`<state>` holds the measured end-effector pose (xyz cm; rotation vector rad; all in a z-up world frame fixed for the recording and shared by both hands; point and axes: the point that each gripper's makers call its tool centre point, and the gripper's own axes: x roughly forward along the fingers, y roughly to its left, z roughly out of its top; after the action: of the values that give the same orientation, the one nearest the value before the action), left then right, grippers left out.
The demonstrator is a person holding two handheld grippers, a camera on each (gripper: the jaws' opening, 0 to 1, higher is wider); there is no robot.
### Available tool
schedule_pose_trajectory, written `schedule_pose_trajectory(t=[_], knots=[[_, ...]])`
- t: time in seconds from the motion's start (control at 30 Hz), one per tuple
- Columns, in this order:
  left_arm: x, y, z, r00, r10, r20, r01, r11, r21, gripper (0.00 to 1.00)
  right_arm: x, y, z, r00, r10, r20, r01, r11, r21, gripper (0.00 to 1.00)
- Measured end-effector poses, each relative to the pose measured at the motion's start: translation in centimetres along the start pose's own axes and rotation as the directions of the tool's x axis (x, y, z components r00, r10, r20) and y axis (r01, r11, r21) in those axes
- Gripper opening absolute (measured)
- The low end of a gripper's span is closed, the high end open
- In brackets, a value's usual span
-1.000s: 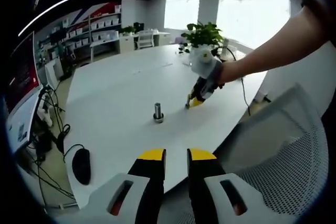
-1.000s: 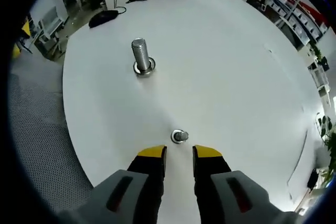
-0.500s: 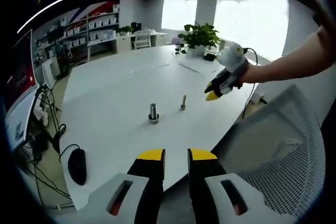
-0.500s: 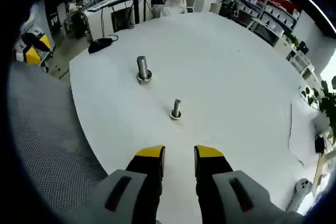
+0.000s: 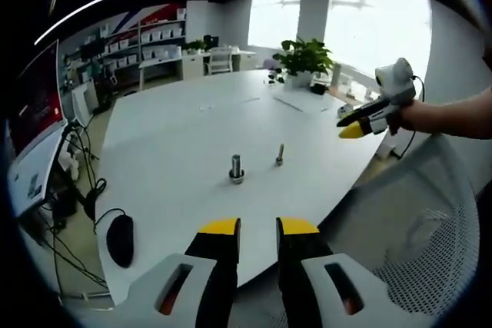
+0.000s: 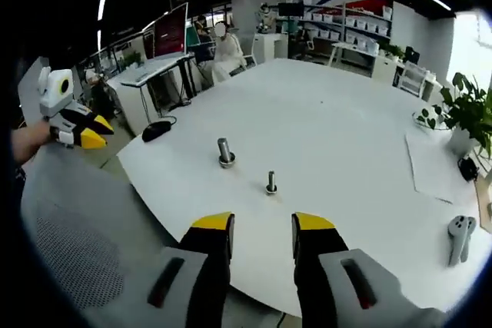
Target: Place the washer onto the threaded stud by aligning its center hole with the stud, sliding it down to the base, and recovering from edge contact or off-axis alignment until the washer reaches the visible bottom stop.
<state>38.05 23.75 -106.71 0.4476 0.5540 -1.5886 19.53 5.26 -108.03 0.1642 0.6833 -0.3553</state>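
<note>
Now both my grippers off table, holding nothing. Left gripper (image 5: 258, 228) jaws apart, empty; right gripper (image 6: 263, 224) jaws apart, empty. Thick threaded stud (image 6: 224, 152) upright on white table (image 6: 346, 136), washer (image 6: 225, 162) around its base. Smaller bolt (image 6: 270, 183) upright just beside, toward 4 o'clock in right gripper view. Versus a second ago: right gripper pulled back from smaller bolt, now well apart; studs unmoved. Mouse (image 5: 118, 240) near table edge at 8 o'clock in left gripper view.
</note>
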Motion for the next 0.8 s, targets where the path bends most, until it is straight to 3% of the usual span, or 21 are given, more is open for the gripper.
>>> schedule_pose_trajectory(t=[0.1,0.2,0.43,0.6,0.73,0.8], knots=[[0.0,0.1,0.2,1.000,0.011,0.009,-0.011,1.000,0.015,0.16,-1.5,0.6,1.0,0.999,-0.011,0.043,0.012,1.000,-0.006,0.35],[0.0,0.4,0.3,1.000,0.018,0.012,-0.018,1.000,0.008,0.16,-2.5,0.5,1.3,0.993,-0.044,0.110,0.035,0.996,0.079,0.36],[-0.2,0.8,0.8,0.998,0.042,0.038,-0.042,0.999,0.003,0.17,-3.3,1.1,0.7,0.986,-0.063,0.156,0.036,0.985,0.170,0.47],[-0.3,0.7,0.7,0.998,0.047,0.034,-0.046,0.999,-0.013,0.19,-2.9,1.3,0.3,0.985,-0.067,0.157,0.048,0.991,0.124,0.46],[-0.3,0.6,1.0,0.997,0.064,0.039,-0.065,0.998,0.006,0.19,-3.2,1.1,0.2,0.988,-0.070,0.138,0.057,0.994,0.096,0.37],[-0.3,0.6,0.9,0.997,0.066,0.034,-0.066,0.998,-0.017,0.19,-3.5,1.0,0.3,0.985,-0.088,0.148,0.078,0.994,0.076,0.40]])
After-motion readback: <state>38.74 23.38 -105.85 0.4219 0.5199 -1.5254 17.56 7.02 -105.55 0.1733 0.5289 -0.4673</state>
